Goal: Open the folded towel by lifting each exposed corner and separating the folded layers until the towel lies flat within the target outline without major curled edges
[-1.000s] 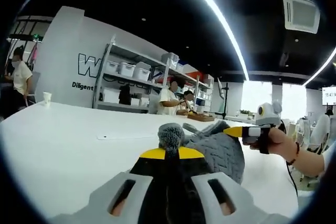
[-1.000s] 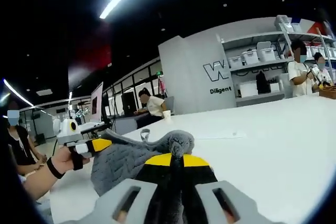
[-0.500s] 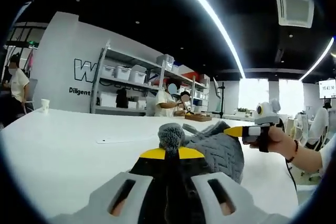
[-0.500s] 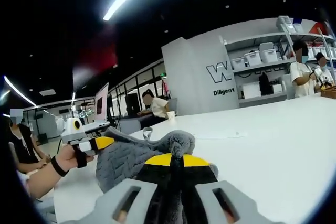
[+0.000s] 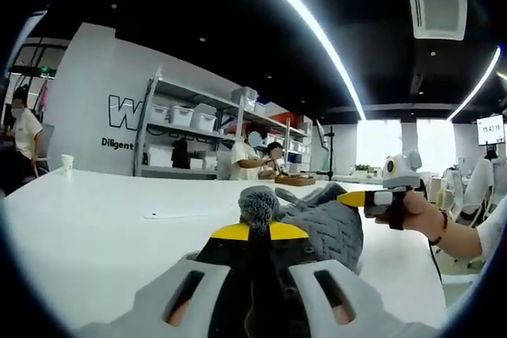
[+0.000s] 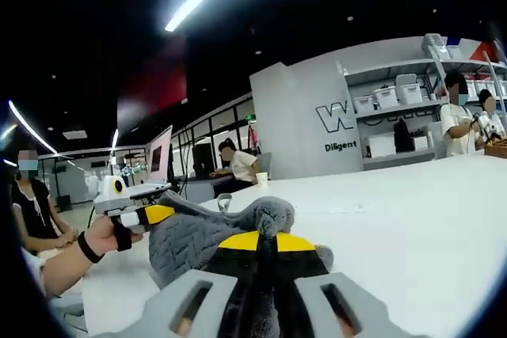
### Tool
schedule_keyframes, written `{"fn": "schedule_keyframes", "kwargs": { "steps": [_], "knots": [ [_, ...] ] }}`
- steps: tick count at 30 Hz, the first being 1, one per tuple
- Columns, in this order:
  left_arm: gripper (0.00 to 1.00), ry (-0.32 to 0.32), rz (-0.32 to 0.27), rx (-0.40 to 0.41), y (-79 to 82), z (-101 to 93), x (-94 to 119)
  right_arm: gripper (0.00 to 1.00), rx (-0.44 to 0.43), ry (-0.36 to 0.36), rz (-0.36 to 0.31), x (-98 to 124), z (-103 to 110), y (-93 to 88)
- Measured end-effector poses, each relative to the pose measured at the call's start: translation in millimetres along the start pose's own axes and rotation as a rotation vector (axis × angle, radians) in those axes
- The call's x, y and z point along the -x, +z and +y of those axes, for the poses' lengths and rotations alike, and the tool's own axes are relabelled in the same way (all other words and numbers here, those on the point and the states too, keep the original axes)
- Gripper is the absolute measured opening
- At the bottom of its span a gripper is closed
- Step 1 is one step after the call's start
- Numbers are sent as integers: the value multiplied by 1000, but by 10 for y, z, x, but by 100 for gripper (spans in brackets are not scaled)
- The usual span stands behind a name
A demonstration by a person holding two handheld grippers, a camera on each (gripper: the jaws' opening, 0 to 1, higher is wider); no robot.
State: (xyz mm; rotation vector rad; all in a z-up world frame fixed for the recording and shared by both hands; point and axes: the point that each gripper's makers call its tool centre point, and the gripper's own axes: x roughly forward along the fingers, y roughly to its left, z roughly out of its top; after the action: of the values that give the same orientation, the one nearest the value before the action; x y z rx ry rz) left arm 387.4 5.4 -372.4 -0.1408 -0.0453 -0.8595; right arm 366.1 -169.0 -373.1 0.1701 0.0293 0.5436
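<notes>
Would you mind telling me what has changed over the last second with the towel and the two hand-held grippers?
Very little. Both cameras tipped slightly, so the shelves and the wall lettering shifted in the views. The left hand-held gripper stays shut on one corner of the grey towel, and the right hand-held gripper stays shut on another, the cloth stretched between them above the white table. Nothing was released or newly grasped.

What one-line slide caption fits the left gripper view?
Both tools pinch corners of the grey towel above the white table.
</notes>
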Motion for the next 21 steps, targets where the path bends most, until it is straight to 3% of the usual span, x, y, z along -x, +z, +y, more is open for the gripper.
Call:
{"fn": "schedule_keyframes", "kwargs": {
  "steps": [13, 21],
  "knots": [
    [4, -24, 3, -71, -20, -183, 131, 0, 11, 17, -19, 130, 84, -52],
    [4, -30, 1, -67, -20, -102, 134, 0, 18, 24, -24, 133, 2, -25]
  ]
}}
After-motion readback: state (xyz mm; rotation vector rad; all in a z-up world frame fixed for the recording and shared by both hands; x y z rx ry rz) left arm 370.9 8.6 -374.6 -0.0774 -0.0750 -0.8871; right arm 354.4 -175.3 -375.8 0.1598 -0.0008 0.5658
